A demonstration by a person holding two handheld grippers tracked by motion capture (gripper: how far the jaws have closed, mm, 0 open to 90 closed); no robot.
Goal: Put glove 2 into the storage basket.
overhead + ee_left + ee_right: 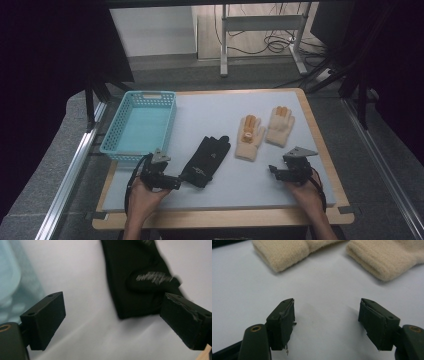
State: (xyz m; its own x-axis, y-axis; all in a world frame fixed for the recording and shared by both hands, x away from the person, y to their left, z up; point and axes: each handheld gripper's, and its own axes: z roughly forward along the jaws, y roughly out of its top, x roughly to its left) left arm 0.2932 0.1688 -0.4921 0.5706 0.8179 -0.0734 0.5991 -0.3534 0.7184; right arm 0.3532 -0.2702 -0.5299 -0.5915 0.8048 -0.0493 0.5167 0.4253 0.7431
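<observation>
Currently left gripper point(176, 182), jaws apart, sits at black glove's point(206, 160) cuff; glove runs up-right. Right gripper point(274, 171), also apart, idles below cream gloves point(250, 137).

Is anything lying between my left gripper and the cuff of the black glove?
Nothing visible. The left gripper is open, with bare white table between its jaws and the black glove cuff just ahead.
</observation>
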